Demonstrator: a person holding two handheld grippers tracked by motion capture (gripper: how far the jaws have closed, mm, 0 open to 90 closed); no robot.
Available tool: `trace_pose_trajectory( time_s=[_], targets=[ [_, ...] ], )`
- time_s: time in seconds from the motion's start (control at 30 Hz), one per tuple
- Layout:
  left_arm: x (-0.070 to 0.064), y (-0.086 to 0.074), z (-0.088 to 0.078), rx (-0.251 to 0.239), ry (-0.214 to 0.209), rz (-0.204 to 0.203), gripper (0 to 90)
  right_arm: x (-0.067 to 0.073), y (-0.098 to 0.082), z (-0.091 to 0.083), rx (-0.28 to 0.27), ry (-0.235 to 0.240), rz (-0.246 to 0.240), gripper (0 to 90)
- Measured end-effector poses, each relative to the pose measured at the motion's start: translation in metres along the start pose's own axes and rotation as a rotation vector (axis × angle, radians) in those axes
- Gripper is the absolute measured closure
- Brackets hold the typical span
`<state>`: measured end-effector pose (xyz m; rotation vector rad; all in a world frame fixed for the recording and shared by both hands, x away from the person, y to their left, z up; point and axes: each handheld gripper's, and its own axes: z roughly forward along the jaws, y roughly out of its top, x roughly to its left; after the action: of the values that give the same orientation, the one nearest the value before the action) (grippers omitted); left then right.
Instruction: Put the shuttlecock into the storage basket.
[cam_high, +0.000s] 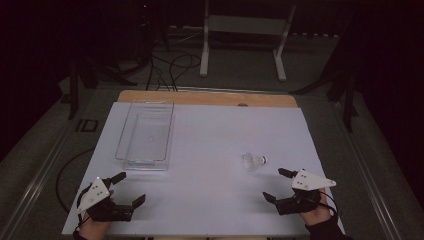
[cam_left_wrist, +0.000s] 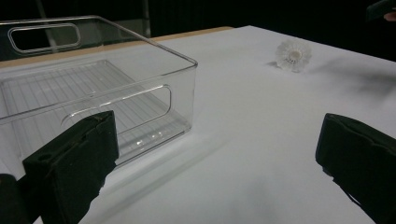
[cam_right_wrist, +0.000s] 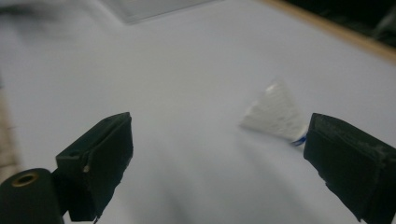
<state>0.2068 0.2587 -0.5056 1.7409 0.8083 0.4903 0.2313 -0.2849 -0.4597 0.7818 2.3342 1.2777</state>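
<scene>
The right gripper (cam_high: 279, 184) rests at the near right of the white table (cam_high: 210, 200), held in a hand (cam_high: 316, 214) that comes in from the near edge; its jaws stand wide apart and hold nothing. In the right gripper view the shuttlecock (cam_right_wrist: 276, 114) lies on its side on the bare surface just beyond the jaw on the right of that view, its cork end partly hidden behind that jaw; whether they touch I cannot tell. From above, the shuttlecock (cam_high: 254, 161) lies just to the far left of this gripper, feathers to the left and cork to the right. The left gripper (cam_high: 129, 188) sits at the near left, jaws likewise spread wide and empty. Just beyond it stands a clear plastic bin (cam_high: 145, 132), long side running near to far, nothing in it. In the left gripper view the bin (cam_left_wrist: 93, 88) is close ahead on the left, and the shuttlecock (cam_left_wrist: 293, 55) lies well apart to the far right.
</scene>
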Motion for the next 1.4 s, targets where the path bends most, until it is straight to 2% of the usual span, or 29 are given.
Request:
trace_pose_trajectory(
  time_s=[0.07, 0.17, 0.2, 0.43, 0.53, 0.6, 0.67, 0.8, 0.87, 0.93, 0.97, 1.07, 1.2, 1.23, 1.33, 1.4],
  targets=[
    [0.0, 0.0, 0.001, 0.003, -0.005, 0.0, 0.0, -0.004, 0.001, 0.001, 0.036, 0.075, 0.033, 8.3],
    [-0.001, 0.0, 0.001, 0.005, -0.006, 0.004, 0.1, -0.008, 0.001, 0.001, 0.053, 0.105, 0.04, 8.3],
    [0.0, 0.0, 0.001, 0.005, -0.005, 0.003, 0.0, -0.01, 0.001, 0.0, 0.05, 0.1, 0.037, 8.3],
    [-0.001, 0.0, 0.001, 0.005, -0.006, 0.004, 0.0, -0.015, 0.003, 0.0, 0.081, 0.149, 0.023, 8.3],
    [0.0, 0.0, 0.001, 0.006, -0.007, 0.004, 0.0, -0.017, 0.003, 0.0, 0.116, 0.18, 0.011, 8.3],
    [0.0, 0.0, 0.001, 0.005, -0.008, 0.002, 0.1, -0.017, 0.003, 0.001, 0.136, 0.179, 0.0, 8.4],
    [0.0, 0.0, 0.001, 0.006, -0.008, 0.003, 0.0, -0.019, 0.003, 0.002, 0.16, 0.194, 0.007, 8.3],
    [-0.001, 0.0, 0.001, 0.004, -0.008, 0.005, 0.0, -0.021, 0.001, 0.003, 0.171, 0.222, 0.016, 8.4],
    [-0.001, 0.0, 0.001, 0.005, -0.008, 0.005, 0.1, -0.022, 0.0, 0.005, 0.19, 0.235, 0.004, 8.4],
    [-0.001, 0.0, 0.001, 0.005, -0.01, 0.003, 0.1, -0.022, 0.0, 0.006, 0.201, 0.228, -0.014, 8.4],
    [-0.001, 0.0, 0.001, 0.005, -0.009, 0.004, 0.1, -0.023, 0.0, 0.006, 0.218, 0.249, -0.012, 8.4],
    [-0.001, 0.0, 0.002, 0.005, -0.011, 0.003, 0.0, -0.025, 0.001, 0.008, 0.266, 0.255, -0.026, 8.4],
    [0.0, 0.0, 0.001, 0.005, -0.013, 0.002, 0.1, -0.028, 0.001, 0.01, 0.322, 0.287, -0.025, 8.4],
    [0.0, 0.0, 0.001, 0.005, -0.013, 0.002, 0.1, -0.028, 0.001, 0.01, 0.322, 0.287, -0.025, 8.4],
    [0.0, 0.0, 0.001, 0.004, -0.014, 0.001, 0.1, -0.032, 0.001, 0.013, 0.387, 0.299, -0.024, 8.4],
    [0.0, 0.0, 0.002, 0.004, -0.016, 0.001, 0.1, -0.033, 0.001, 0.014, 0.411, 0.298, -0.032, 8.4]
  ],
)
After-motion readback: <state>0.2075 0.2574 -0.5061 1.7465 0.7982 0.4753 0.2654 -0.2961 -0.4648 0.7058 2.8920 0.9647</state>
